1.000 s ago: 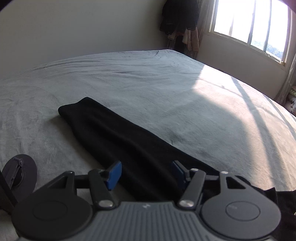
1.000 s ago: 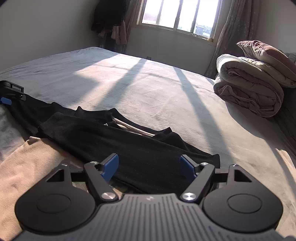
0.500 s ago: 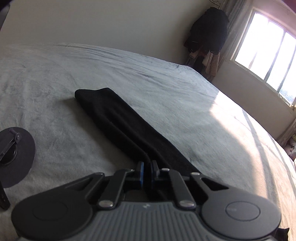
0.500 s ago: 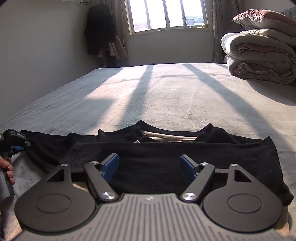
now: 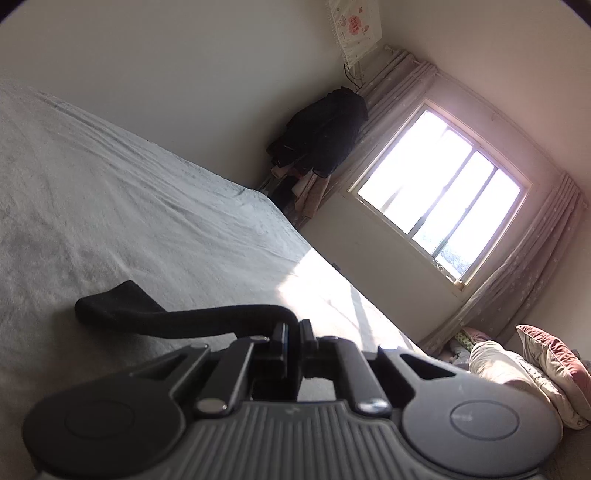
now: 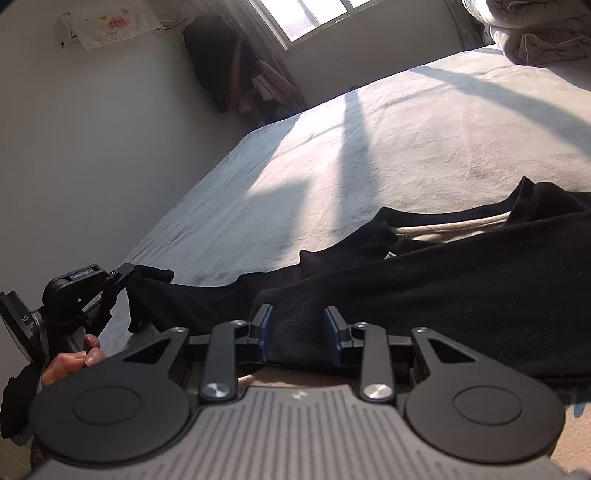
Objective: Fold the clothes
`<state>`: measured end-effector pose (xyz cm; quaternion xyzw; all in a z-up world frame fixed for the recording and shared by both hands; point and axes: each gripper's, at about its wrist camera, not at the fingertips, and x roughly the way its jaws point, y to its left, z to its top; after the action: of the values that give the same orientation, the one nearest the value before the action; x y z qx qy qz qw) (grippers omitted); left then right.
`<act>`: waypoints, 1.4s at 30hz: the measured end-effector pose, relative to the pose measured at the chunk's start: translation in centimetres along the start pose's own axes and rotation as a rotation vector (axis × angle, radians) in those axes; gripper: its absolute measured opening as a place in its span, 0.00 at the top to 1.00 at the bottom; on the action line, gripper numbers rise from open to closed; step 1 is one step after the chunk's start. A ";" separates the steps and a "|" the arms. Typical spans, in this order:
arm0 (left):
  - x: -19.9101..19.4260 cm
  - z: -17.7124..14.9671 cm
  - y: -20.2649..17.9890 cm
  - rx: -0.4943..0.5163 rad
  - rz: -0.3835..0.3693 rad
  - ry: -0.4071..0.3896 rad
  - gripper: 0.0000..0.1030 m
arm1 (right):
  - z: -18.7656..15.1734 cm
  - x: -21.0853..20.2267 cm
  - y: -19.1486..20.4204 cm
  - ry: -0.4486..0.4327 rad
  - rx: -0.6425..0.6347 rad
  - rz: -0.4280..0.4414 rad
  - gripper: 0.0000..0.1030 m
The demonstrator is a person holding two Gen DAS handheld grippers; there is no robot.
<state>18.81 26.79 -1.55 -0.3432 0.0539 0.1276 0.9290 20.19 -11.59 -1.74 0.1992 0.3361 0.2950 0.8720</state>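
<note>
Two grippers at work on the grey bed [image 6: 369,147]. My left gripper [image 5: 293,328] is pinched tight on the black sleeve [image 5: 177,317], jaws all but meeting on the cloth. The sleeve arcs up off the bed from its cuff end, which rests on the sheet, to my fingertips. From the right wrist view the left gripper [image 6: 123,271] shows at the near left edge of the bed, tilted, with the sleeve bunched at its tip and my hand [image 6: 74,362] wrapped on the handle.

My right gripper [image 6: 299,332] is narrowed but not closed; the blue pads [image 6: 266,328] stand on either side of the near hem of the black garment [image 6: 461,295]. Cannot tell whether they grip the fabric yet. The garment lies spread across the near edge of the bed, neckline toward the far side, with a beige lining [image 6: 450,227] showing inside the collar. A tan cloth [image 6: 576,443] lies under the hem, right beneath my gripper body.

Around: bright window [image 5: 443,206] with pale curtains [image 5: 532,273] beyond the far edge, dark clothes [image 5: 321,133] hanging in the corner, a poster [image 5: 356,22] on the wall, folded quilts [image 5: 517,376] piled at the bed's right end. Sun stripes cross the sheet. Nothing lies between either gripper and the garment.
</note>
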 end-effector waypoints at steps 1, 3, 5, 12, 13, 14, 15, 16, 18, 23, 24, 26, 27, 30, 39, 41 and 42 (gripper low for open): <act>-0.1 0.0 -0.4 0.003 -0.032 0.000 0.95 | 0.1 0.7 0.5 0.015 0.005 0.013 0.69; -0.3 0.0 -1.1 0.005 -0.096 0.001 0.95 | 0.0 2.0 1.1 0.038 0.016 0.039 0.73; -0.4 0.0 -1.4 0.004 -0.156 0.007 0.95 | -0.2 3.4 1.6 0.071 0.034 0.056 0.74; -0.1 -0.2 -2.4 -0.041 -0.391 0.066 0.95 | -1.5 7.6 1.9 0.179 0.065 0.030 0.84; 0.1 -0.4 -2.6 -0.047 -0.416 0.079 0.95 | -1.6 7.9 2.1 0.183 0.043 0.015 0.89; 0.3 -0.7 -2.9 -0.053 -0.442 0.092 0.95 | -1.7 8.2 2.4 0.186 0.020 0.001 0.90; 0.5 -1.0 -3.2 -0.049 -0.459 0.108 0.94 | -1.5 8.2 2.4 0.191 0.022 0.002 0.90; 0.8 -1.3 -3.5 -0.045 -0.476 0.124 0.94 | -1.3 8.0 2.2 0.197 0.034 0.010 0.90; 1.1 -2.1 -4.2 -0.027 -0.508 0.157 0.94 | -0.7 6.8 1.0 0.200 0.111 0.055 0.77; 1.7 -4.2 -6.6 0.049 -0.591 0.246 0.94 | 0.9 0.3 -2.7 0.072 0.180 0.020 0.41; 1.7 -4.7 -7.1 0.064 -0.607 0.262 0.94 | 1.1 -1.0 -3.5 0.047 0.190 0.008 0.41; 2.1 -6.1 -8.3 0.112 -0.646 0.313 0.94 | 1.3 -3.4 -5.1 0.003 0.219 -0.009 0.41; 2.2 -6.8 -8.8 0.134 -0.659 0.339 0.94 | 1.3 -4.5 -5.9 -0.020 0.234 -0.016 0.41; 2.5 -9.1 -10.5 0.193 -0.712 0.434 0.94 | 1.4 -6.8 -7.4 -0.087 0.249 -0.039 0.41; 2.9 -16.6 -13.8 0.503 -0.729 0.787 0.94 | 1.1 -8.0 -8.6 -0.151 0.181 -0.048 0.41; 2.9 -17.8 -13.9 0.586 -0.700 0.847 0.93 | 1.0 -7.8 -8.6 -0.152 0.165 -0.041 0.41; 2.8 -18.3 -13.9 0.621 -0.691 0.866 0.91 | 1.0 -7.8 -8.5 -0.152 0.162 -0.035 0.41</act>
<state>25.10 5.25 -7.23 -0.0759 0.3456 -0.3516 0.8667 19.47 -23.15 -2.07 0.2849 0.2954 0.2357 0.8809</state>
